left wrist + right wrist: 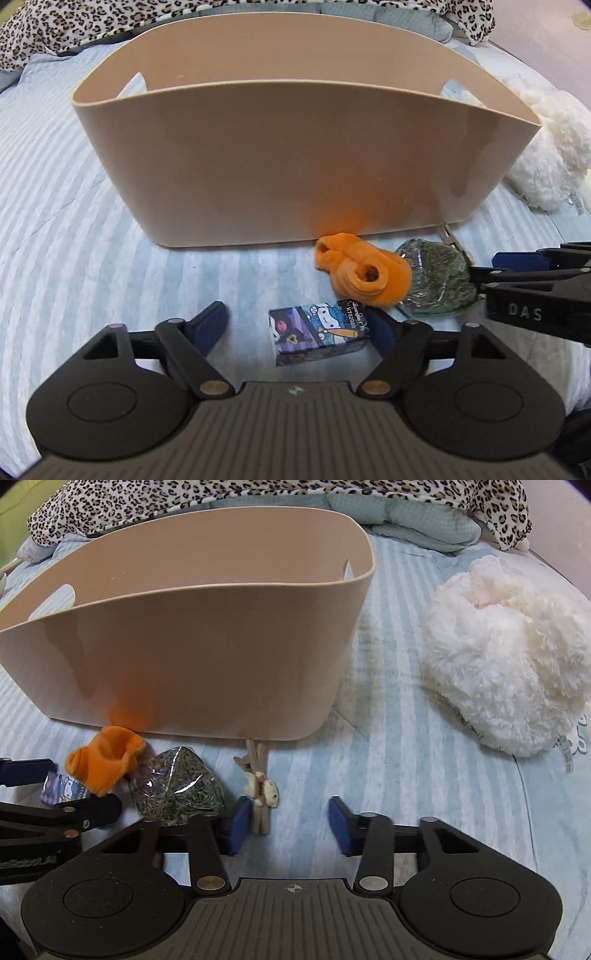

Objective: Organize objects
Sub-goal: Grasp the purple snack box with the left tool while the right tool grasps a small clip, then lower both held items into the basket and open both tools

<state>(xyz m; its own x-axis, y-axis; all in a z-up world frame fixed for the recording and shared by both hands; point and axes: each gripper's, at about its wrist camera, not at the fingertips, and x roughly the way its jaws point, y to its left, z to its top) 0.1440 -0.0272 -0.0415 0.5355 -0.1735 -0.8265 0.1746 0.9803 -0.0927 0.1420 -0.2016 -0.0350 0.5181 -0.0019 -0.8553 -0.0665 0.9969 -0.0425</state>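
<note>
A beige plastic basket (288, 158) with handle cut-outs stands on the striped bed; it also shows in the right wrist view (192, 635). In front of it lie an orange cloth (360, 271), a clear bag of dried herbs (439, 280), a small cartoon-printed box (319, 330) and wooden sticks with a small plush charm (260, 786). My left gripper (299, 325) is open around the box, which lies by its right finger. My right gripper (290, 825) is open, its left finger beside the sticks. The basket's inside is hidden.
A fluffy white plush (509, 657) lies right of the basket. Leopard-print fabric (258, 494) and a pale blue pillow (424, 520) are bunched behind it. The blue-and-white striped bedcover (74, 240) stretches to the left.
</note>
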